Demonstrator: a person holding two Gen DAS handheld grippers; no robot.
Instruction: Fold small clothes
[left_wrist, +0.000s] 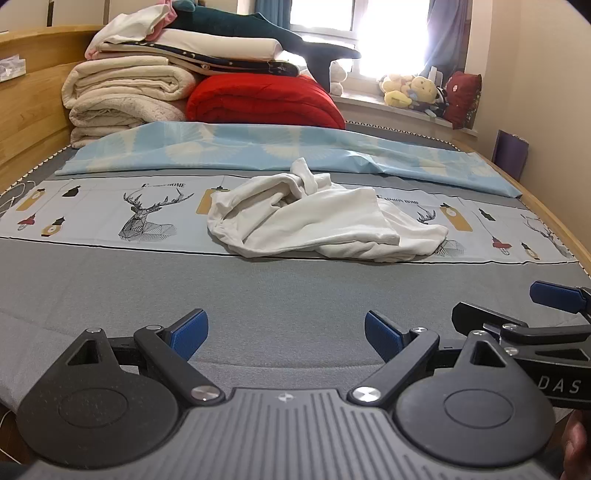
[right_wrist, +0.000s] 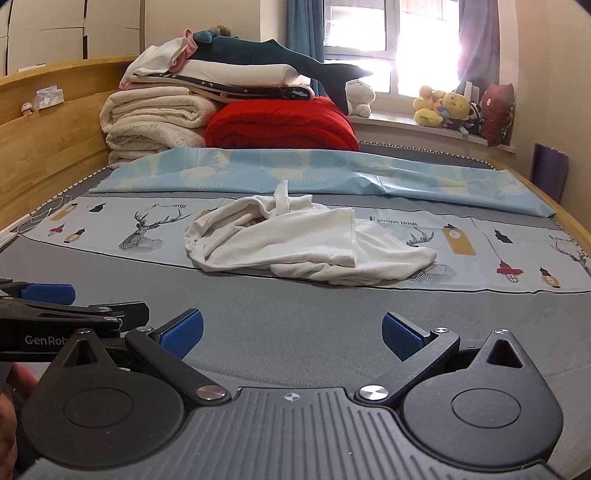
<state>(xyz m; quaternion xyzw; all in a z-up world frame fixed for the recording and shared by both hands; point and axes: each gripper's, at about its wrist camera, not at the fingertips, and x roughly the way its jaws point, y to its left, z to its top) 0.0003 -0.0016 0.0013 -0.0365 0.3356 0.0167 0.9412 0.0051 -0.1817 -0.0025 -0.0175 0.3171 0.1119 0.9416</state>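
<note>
A crumpled white garment (left_wrist: 317, 218) lies on a light blue deer-print cloth (left_wrist: 110, 218) in the middle of the grey bed (left_wrist: 280, 295). It also shows in the right wrist view (right_wrist: 295, 243). My left gripper (left_wrist: 286, 334) is open and empty, low over the grey sheet, well short of the garment. My right gripper (right_wrist: 291, 334) is open and empty too, beside the left one. The right gripper's blue fingertip shows at the right edge of the left wrist view (left_wrist: 554, 291); the left gripper's finger shows at the left edge of the right wrist view (right_wrist: 48, 293).
A light blue patterned sheet (left_wrist: 280, 147) lies behind the garment. Folded cream blankets (left_wrist: 125, 96), a red quilt (left_wrist: 266, 99) and a dark plush shark (left_wrist: 236, 26) are stacked at the far end. A wooden headboard (left_wrist: 33, 92) runs along the left. Plush toys (left_wrist: 413, 92) sit on the windowsill.
</note>
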